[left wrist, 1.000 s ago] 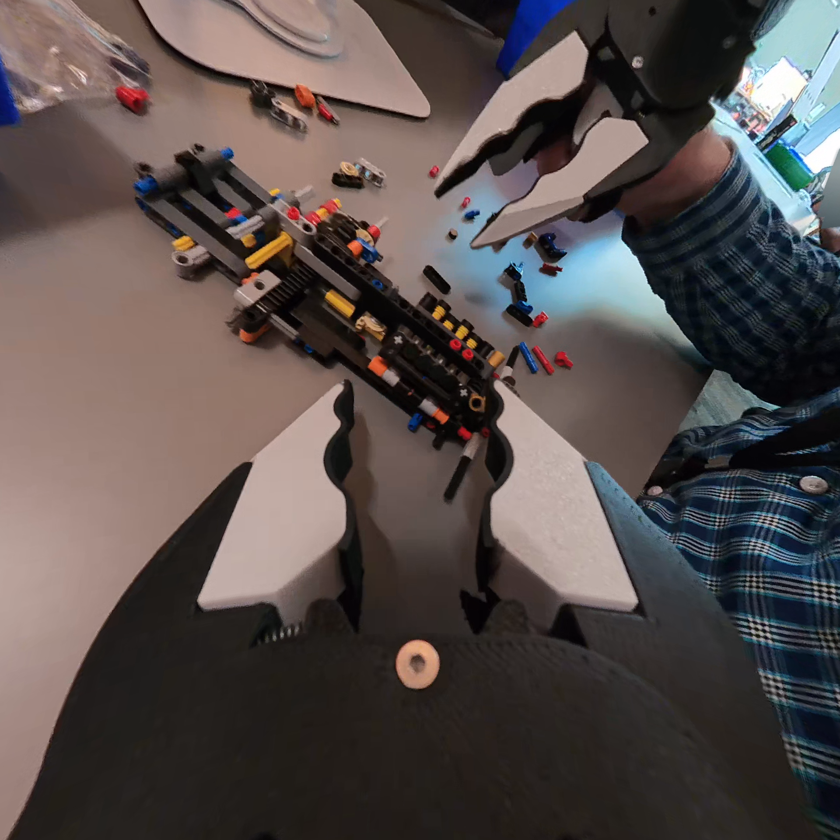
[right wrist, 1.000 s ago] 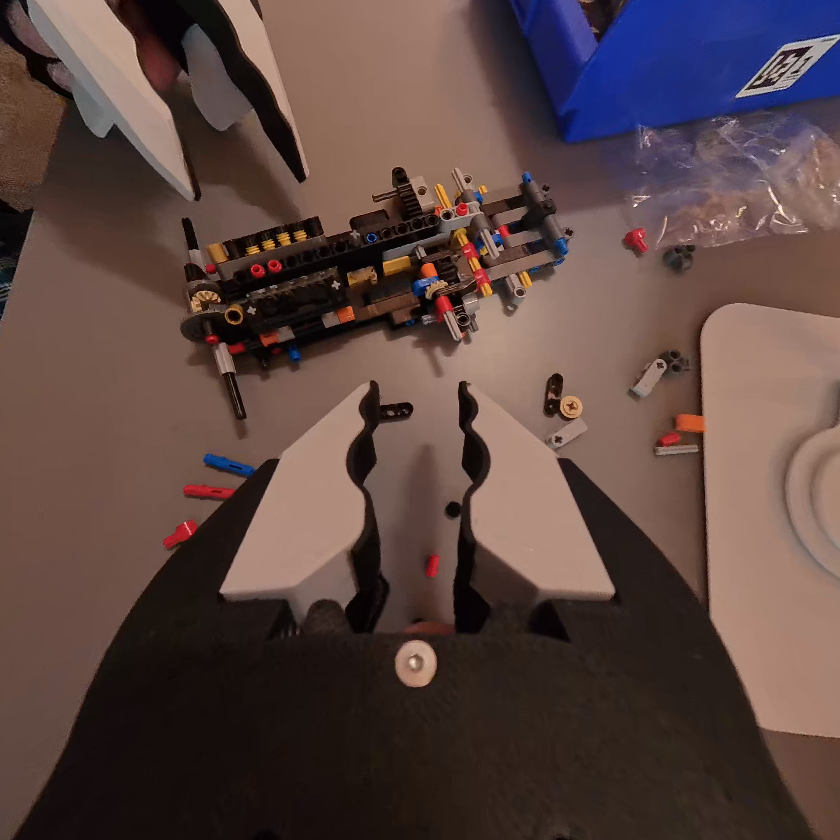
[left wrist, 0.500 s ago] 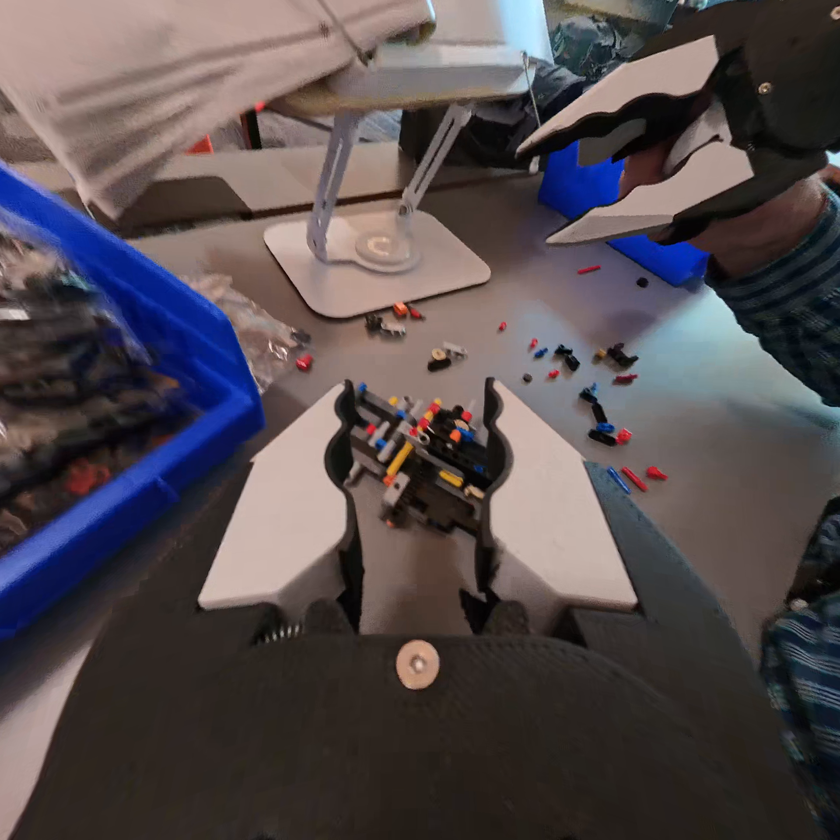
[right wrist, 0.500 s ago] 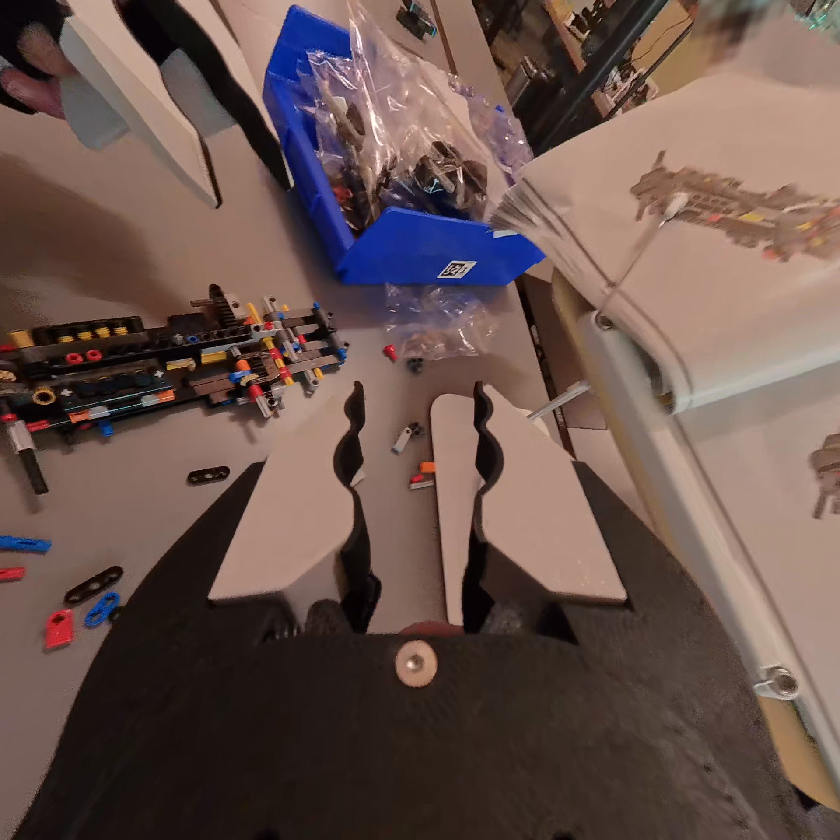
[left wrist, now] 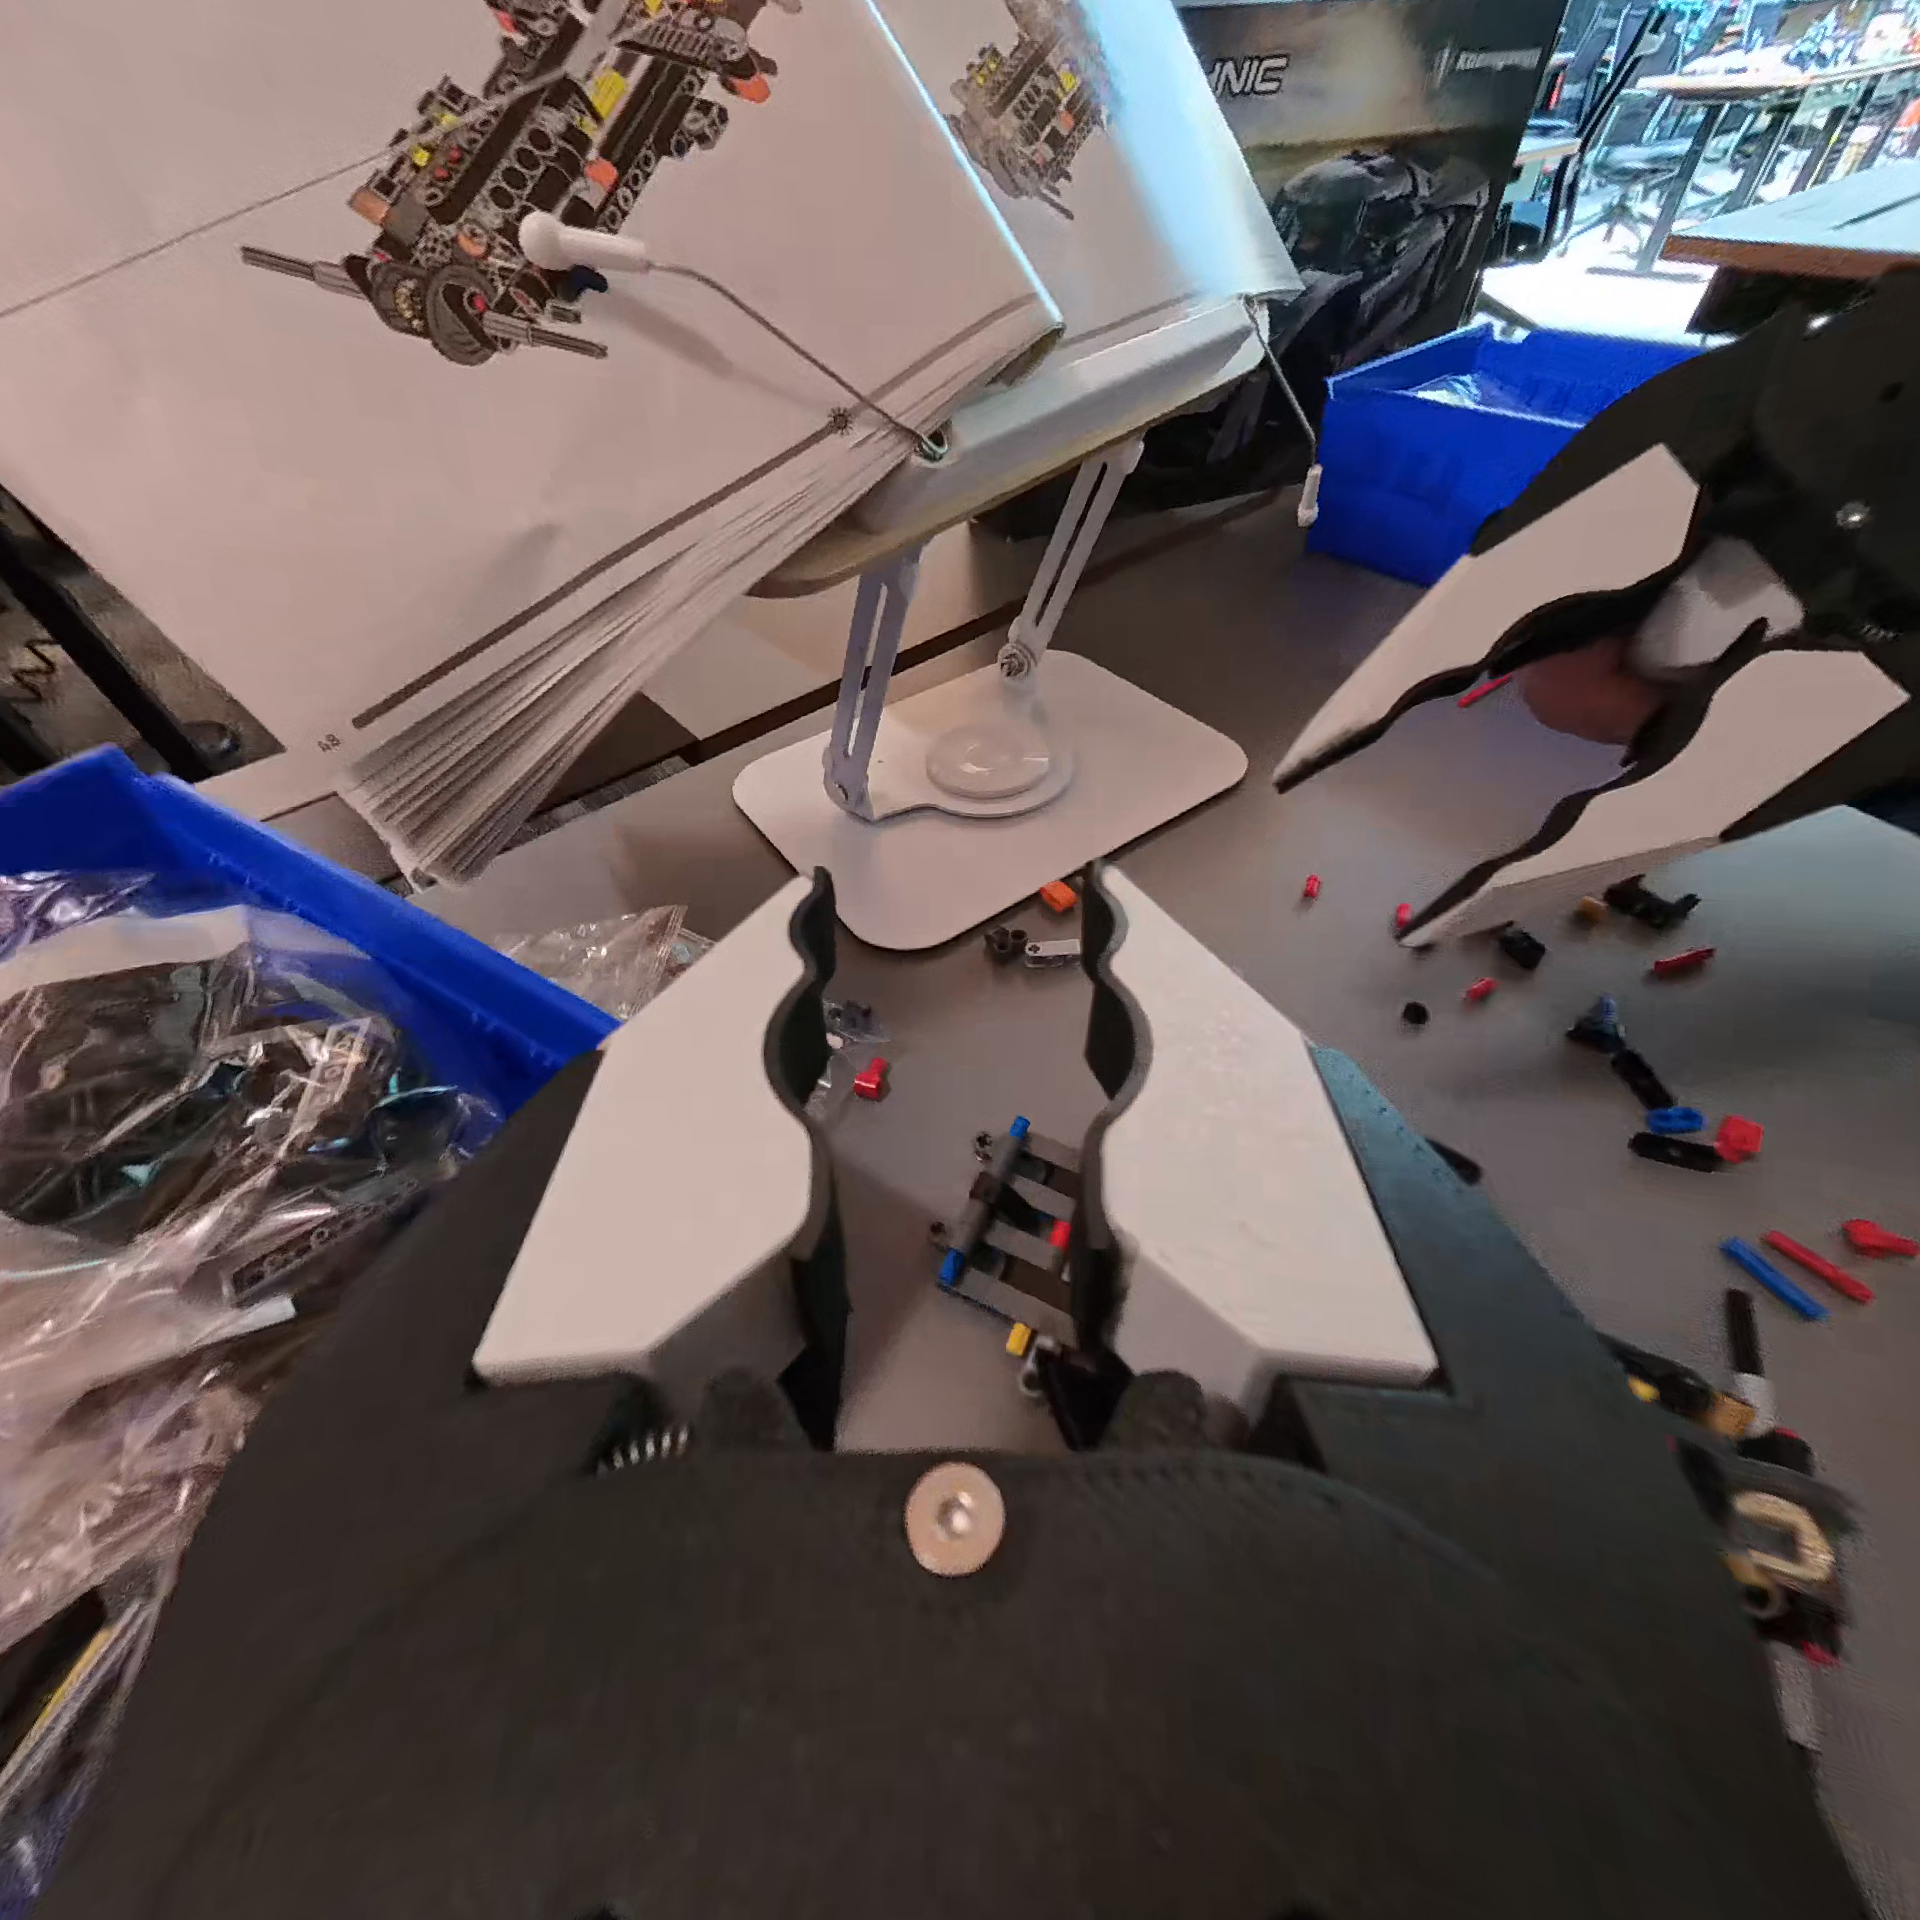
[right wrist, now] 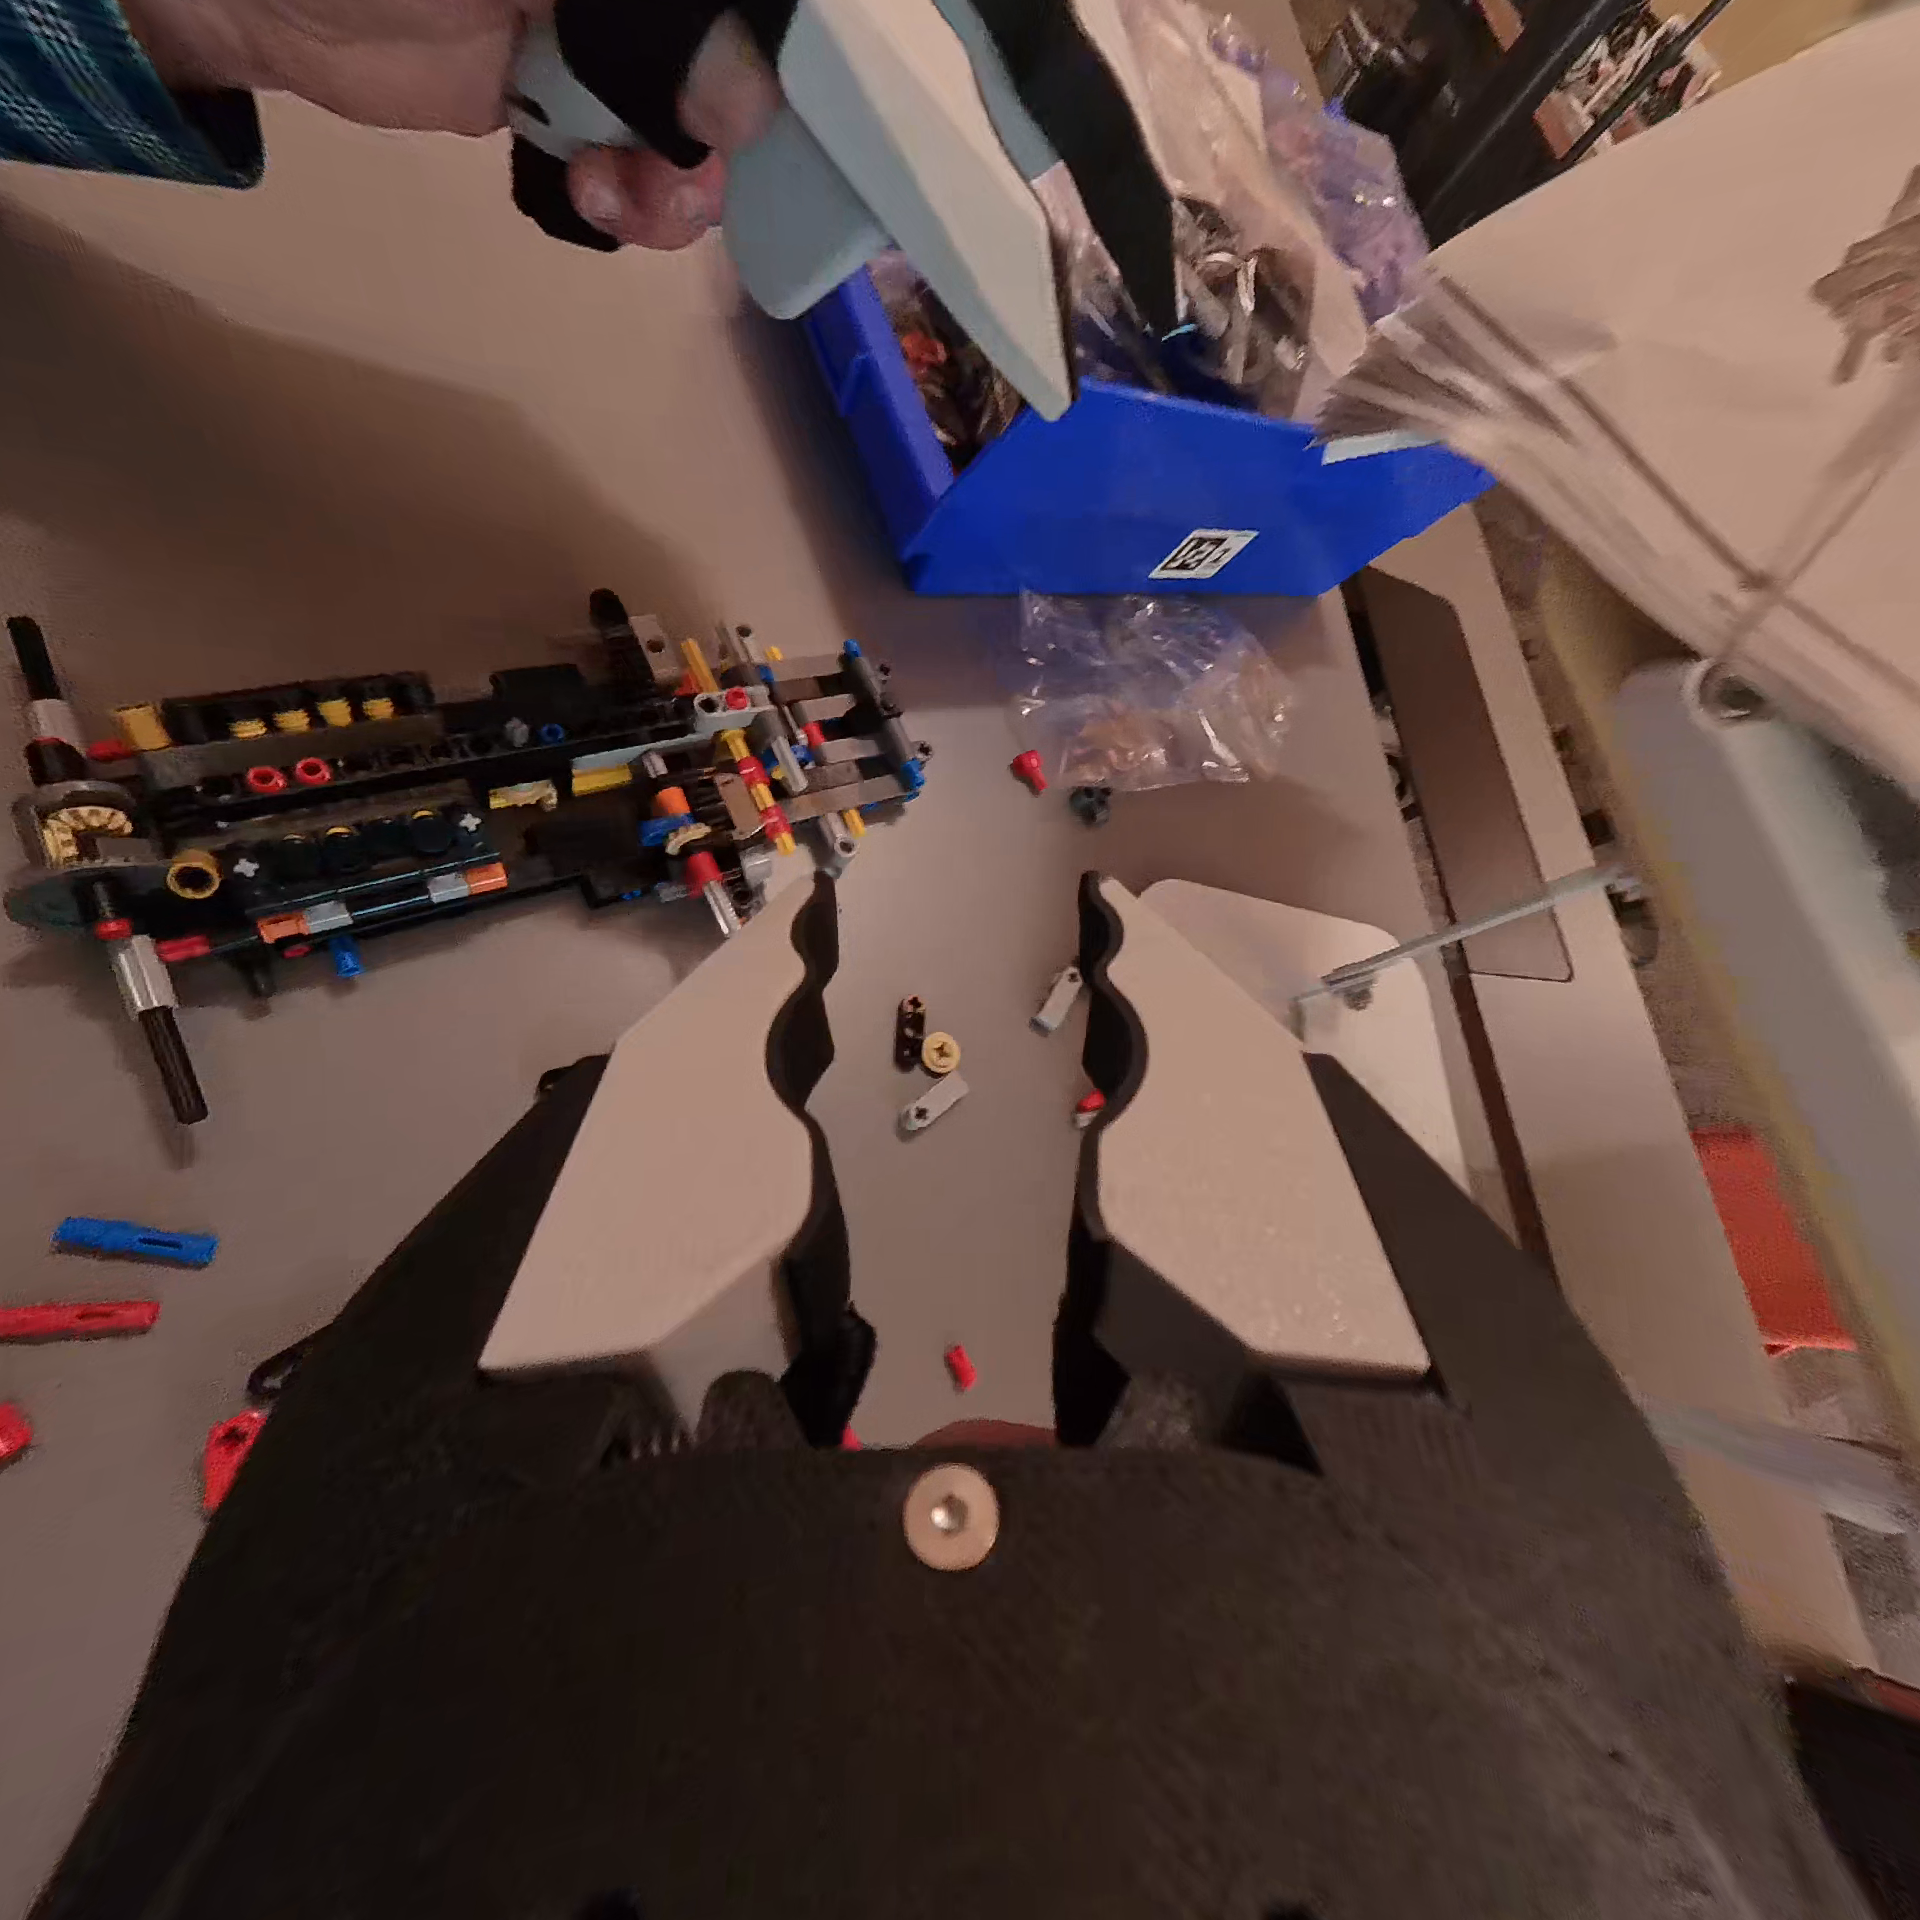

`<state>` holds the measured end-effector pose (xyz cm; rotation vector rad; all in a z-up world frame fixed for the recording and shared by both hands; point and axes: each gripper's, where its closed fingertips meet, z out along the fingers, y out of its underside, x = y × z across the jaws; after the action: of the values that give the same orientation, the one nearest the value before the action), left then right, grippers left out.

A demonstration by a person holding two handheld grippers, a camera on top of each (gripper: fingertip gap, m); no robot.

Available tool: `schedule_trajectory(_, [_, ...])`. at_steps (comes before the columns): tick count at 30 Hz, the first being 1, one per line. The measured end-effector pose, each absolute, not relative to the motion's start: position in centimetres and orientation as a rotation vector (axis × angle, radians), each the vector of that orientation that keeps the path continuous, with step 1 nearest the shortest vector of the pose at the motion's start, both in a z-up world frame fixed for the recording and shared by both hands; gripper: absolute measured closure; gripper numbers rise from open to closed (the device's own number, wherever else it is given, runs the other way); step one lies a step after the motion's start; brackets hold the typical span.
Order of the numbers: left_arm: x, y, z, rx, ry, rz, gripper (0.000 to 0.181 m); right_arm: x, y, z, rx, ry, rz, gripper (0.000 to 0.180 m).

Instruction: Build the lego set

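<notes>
The long black lego chassis (right wrist: 468,790), with yellow, red and blue parts, lies on the grey table left of my right gripper (right wrist: 956,904). That gripper is open and empty above small loose pieces: a black and tan one (right wrist: 925,1039) and a grey one (right wrist: 930,1107). My left gripper (left wrist: 954,894) is open and empty, raised over one end of the chassis (left wrist: 1008,1226) and facing the instruction book (left wrist: 520,312). The right gripper also shows in the left wrist view (left wrist: 1351,862). The left gripper shows in the right wrist view (right wrist: 1101,353) over the bin.
A blue bin (left wrist: 312,914) with bagged parts (left wrist: 156,1091) stands at the left; it also shows in the right wrist view (right wrist: 1143,499). The book stand's white base (left wrist: 987,810) is ahead. A second blue bin (left wrist: 1455,447) stands behind. Loose pins (left wrist: 1662,1122) lie at the right.
Both grippers have stayed open and empty. The left one has lifted and tilted up from the chassis toward the book and bin. The right one has swung right, then partly back toward the chassis.
</notes>
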<state>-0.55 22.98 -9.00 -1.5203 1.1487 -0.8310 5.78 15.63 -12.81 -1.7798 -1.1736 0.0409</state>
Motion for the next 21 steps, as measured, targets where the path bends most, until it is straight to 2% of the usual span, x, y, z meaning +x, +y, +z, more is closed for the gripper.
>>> schedule_trajectory(7, [0.2, 22.2, -12.4, -1.497, 1.187, -0.853, 0.14, 7.0, 14.7, -15.5, -1.862, -1.136, 0.101, 0.136])
schedule_trajectory(11, [-0.1, 22.3, -12.3, -1.467, 1.191, -0.834, 0.153, 7.8, 14.5, -15.7, -1.882, -1.095, 0.13, 0.139])
schedule_trajectory(21, [-0.5, 22.8, -12.9, -1.497, 1.182, -0.829, 0.157, 9.0, 14.4, -15.9, -1.927, -1.092, 0.098, 0.149])
